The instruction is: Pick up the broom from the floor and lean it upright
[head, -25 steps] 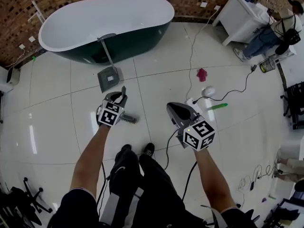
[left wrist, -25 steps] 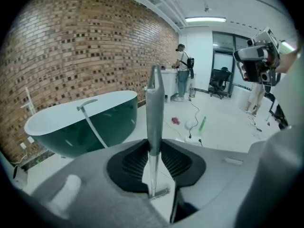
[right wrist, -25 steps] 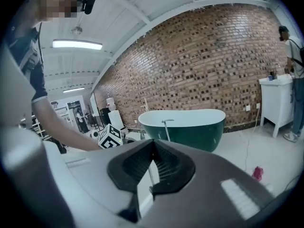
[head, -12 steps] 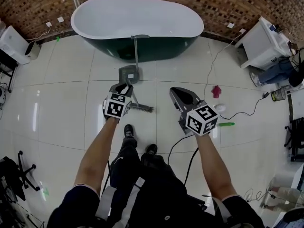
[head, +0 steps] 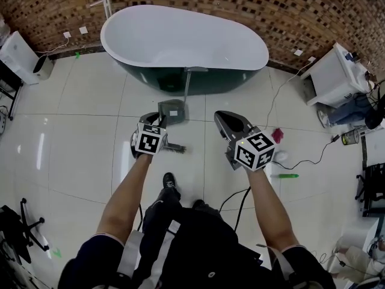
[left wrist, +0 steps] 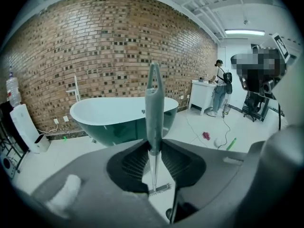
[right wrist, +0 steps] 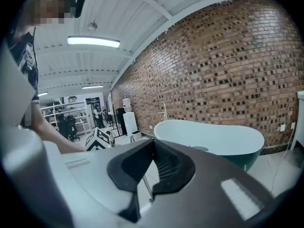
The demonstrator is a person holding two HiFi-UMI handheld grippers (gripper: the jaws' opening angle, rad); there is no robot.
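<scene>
The broom has a grey handle (left wrist: 154, 103) and a thin metal shaft that runs down to a small brush head (head: 174, 148) close to the floor. My left gripper (head: 153, 120) is shut on the handle, which stands nearly upright between its jaws in the left gripper view. My right gripper (head: 224, 119) hovers to the right of it, shut, with nothing in it. In the right gripper view a thin shaft (right wrist: 144, 186) shows through the slit below its closed jaws. Both grippers point at the bathtub (head: 180, 41).
A long-handled dustpan (head: 172, 111) leans against the green-and-white bathtub, just ahead of my left gripper. A brick wall (head: 240, 5) runs behind the tub. To the right are a white cabinet (head: 337, 77), cables, a pink cloth (head: 277, 135) and a green object (head: 287, 176). A person (left wrist: 219, 87) stands at the cabinet.
Both grippers have moved across the floor toward the bathtub and risen a little. The broom has travelled with the left gripper. The tub and dustpan now lie straight ahead.
</scene>
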